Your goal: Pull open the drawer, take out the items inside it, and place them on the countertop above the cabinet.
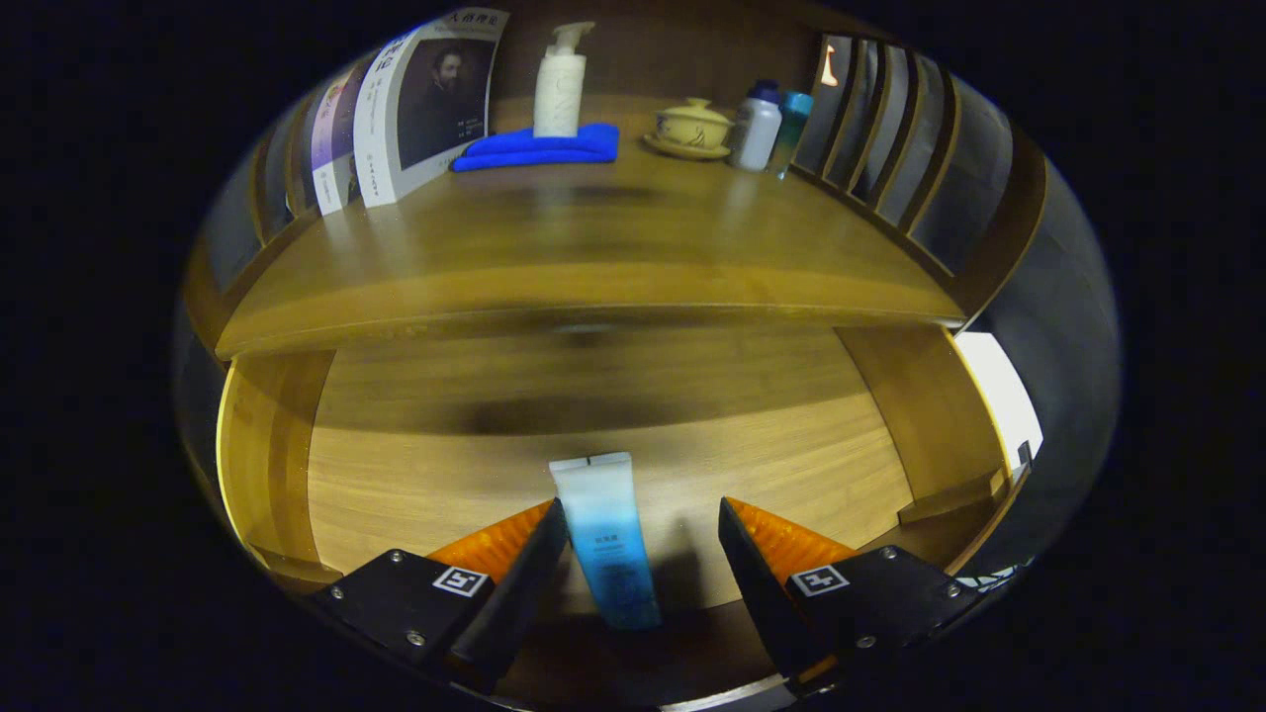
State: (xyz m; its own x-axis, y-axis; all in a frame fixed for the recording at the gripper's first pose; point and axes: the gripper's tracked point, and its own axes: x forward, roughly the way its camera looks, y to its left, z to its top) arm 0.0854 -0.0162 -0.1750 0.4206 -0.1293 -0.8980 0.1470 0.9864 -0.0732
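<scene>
The wooden drawer (pixel 267 445) stands pulled out below the countertop (pixel 593 267). On its floor lies a white-and-blue tube (pixel 608 539), lengthwise along the fingers. My gripper (pixel 643 519) hovers over it, open, with the tube between the two fingers and nearer the left one. Neither finger visibly touches it. The tube's near end runs back under the gripper.
On the countertop stand books (pixel 415 99) at the left, a pump bottle (pixel 560 84) on a folded blue cloth (pixel 542 146), a lidded yellow cup (pixel 692 127) and two small bottles (pixel 767 127). A slatted wooden rail (pixel 890 148) borders the right. The drawer's side walls flank the fingers.
</scene>
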